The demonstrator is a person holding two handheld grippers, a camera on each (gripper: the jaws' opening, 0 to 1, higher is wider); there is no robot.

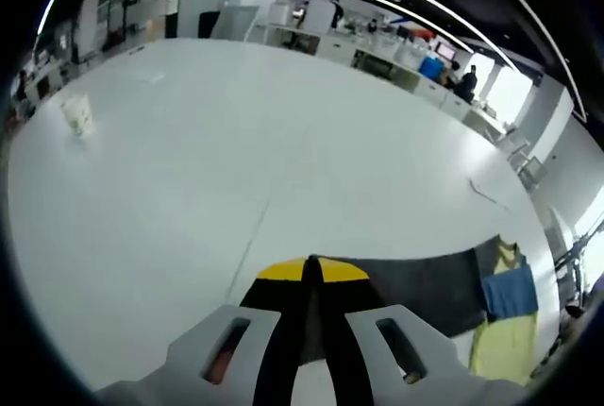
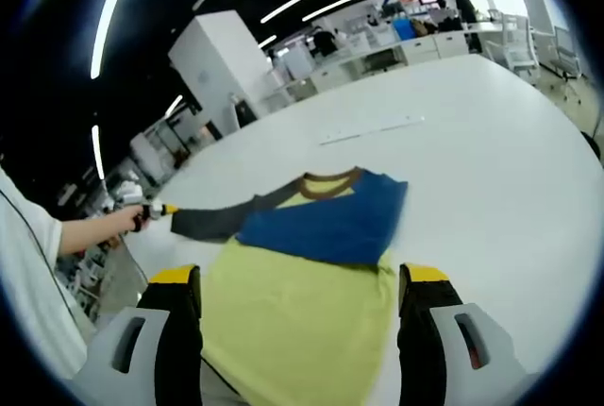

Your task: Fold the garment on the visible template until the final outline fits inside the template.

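Left gripper view: left gripper (image 1: 312,279) jaws are closed together on the garment's (image 1: 425,288) dark sleeve, stretched over the white table (image 1: 236,160). Right gripper (image 2: 300,293) jaws stand apart, straddling the yellow body; a blue panel lies folded across it.

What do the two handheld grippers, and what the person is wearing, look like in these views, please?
The left gripper has pale grey moulded jaw mounts with slotted cut-outs, black jaws and yellow tips. The right gripper is the same build: light grey slotted mounts, black jaws, yellow caps. In the right gripper view the person wears a white short sleeve. No cables are visible.
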